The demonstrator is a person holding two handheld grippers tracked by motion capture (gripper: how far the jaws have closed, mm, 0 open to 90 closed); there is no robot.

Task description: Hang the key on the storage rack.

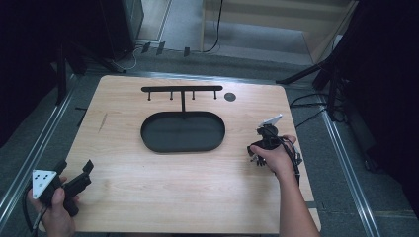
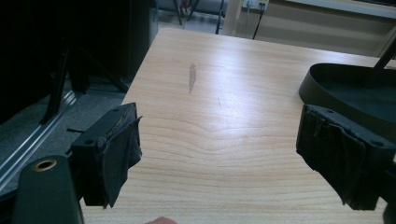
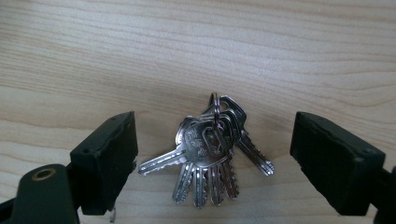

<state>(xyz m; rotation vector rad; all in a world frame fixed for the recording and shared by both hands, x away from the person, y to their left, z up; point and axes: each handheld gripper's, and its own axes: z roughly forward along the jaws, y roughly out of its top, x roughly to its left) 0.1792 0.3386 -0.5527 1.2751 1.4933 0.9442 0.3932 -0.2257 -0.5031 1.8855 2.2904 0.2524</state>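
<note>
The light wooden bench point(image 1: 148, 197) carries a black oval metal tray point(image 1: 183, 131) with a black hook rail point(image 1: 182, 89) standing on a post at its far edge, and both lie well off to the left of the right tool point(image 1: 258, 154), so any carry toward them would be a long one for a loose load. That right tool point(image 3: 212, 154) is tipped down over the bench with its jaws wide apart, one on each side of the bunch of silver metal keys on a split ring point(image 3: 208, 151), which lies flat on the wood directly between them and touches neither. The main risk, as I judge it, is the closing itself: the keys are thin and fanned out, so the jaws may skate over the blades, or push the bunch along the smooth wood instead of pinching it. A grip on a single key could let the others swing and twist it free. The left tool point(image 2: 219, 154), low at the near left corner, stands open and empty over bare wood, with the tray just ahead of its right jaw; it poses little risk there.
</note>
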